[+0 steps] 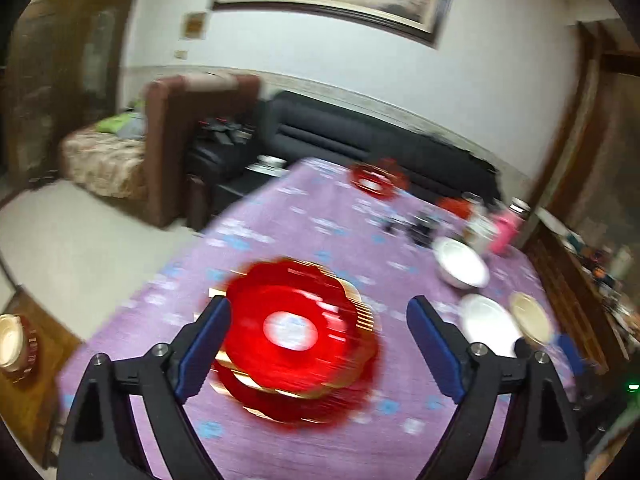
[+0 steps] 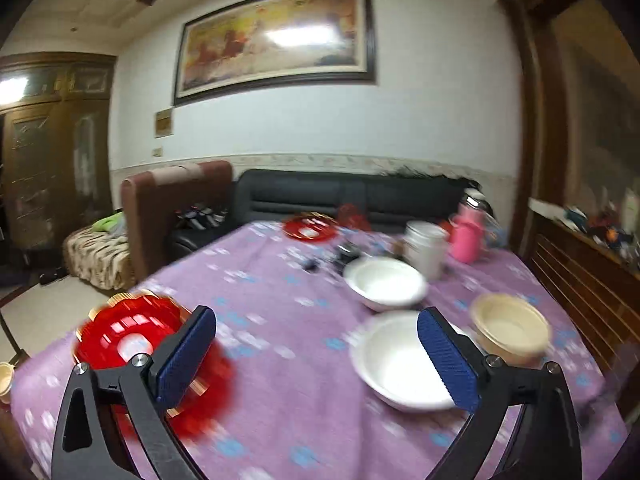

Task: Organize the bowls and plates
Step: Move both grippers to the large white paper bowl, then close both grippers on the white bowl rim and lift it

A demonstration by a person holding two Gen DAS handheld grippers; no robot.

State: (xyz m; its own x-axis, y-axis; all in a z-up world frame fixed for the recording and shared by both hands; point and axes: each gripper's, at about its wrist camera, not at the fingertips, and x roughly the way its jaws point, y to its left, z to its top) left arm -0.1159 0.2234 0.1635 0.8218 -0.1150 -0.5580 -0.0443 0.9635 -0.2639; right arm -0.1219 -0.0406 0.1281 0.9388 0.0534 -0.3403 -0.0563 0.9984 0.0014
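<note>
A purple cloth covers the surface [image 2: 280,360], bearing red plates [image 1: 296,336], 2 white bowls [image 2: 386,282] and 1 cream bowl [image 2: 510,330]. Behind stand a black sofa [image 2: 348,194] and a framed painting [image 2: 276,40]. Both the left tool [image 1: 320,340] and right tool [image 2: 316,356] are spread wide, grasping nothing.

Left gripper [image 1: 319,312], right gripper [image 2: 317,322]: black plastic frames, triangular cutouts, silver pivot screws, blue ribbed pads [image 2: 448,360] on the jaws.

The surface wears a purple cloth [image 2: 288,360] with pale blue marks. On it lie 2 red scalloped plates, one near [image 2: 132,340] and one far [image 2: 310,226], 2 white bowls [image 2: 384,282] [image 2: 400,364], a cream bowl [image 2: 512,328], a white jar [image 2: 426,248] and a pink bottle [image 2: 466,240] (small dark items are too blurred to name).
</note>
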